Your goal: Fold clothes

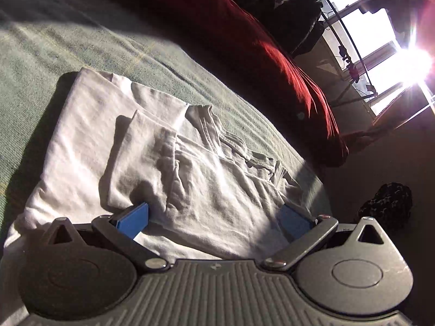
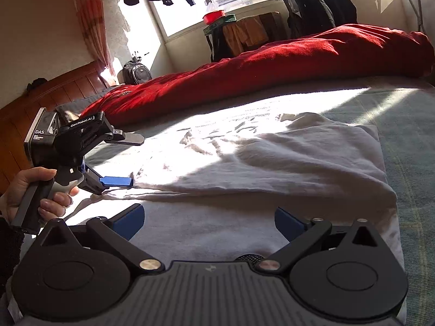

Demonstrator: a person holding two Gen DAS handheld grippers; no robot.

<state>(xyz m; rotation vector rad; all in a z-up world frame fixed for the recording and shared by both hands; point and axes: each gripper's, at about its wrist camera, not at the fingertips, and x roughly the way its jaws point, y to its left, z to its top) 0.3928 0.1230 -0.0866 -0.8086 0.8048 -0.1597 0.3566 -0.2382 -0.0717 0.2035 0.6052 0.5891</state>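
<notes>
A white cotton T-shirt [image 1: 130, 146] lies spread on the pale green woven bedspread [image 1: 81, 40], partly folded; from the left wrist view one side panel and its sleeve are turned in over the body, and the ribbed collar [image 1: 233, 144] shows toward the far right, so I judge the side folds to be the step in hand, with the lengthwise fold not yet made.

The left gripper [image 1: 214, 217] sits low at the near hem, its blue pads spread wide apart with cloth lying between them but nothing pinched; in the right wrist view that same tool shows at the left, held by a person's hand [image 2: 32, 193], one blue pad [image 2: 117, 181] touching the shirt's edge; the right gripper [image 2: 209, 222] hovers over the near part of the shirt, likewise gaping wide and holding nothing.

A long red fleece blanket [image 2: 272, 62] is bunched along the far side of the bed, well apart from the shirt; dark clothes [image 2: 315, 2] hang by the window beyond.

The next move, as I read it, calls for each gripper to close on a near corner or on the unfolded edge, gathering all layers so the turned-in panel does not slip; the rumpled, sunlit middle may want smoothing first; glare hides the finer creases there.
</notes>
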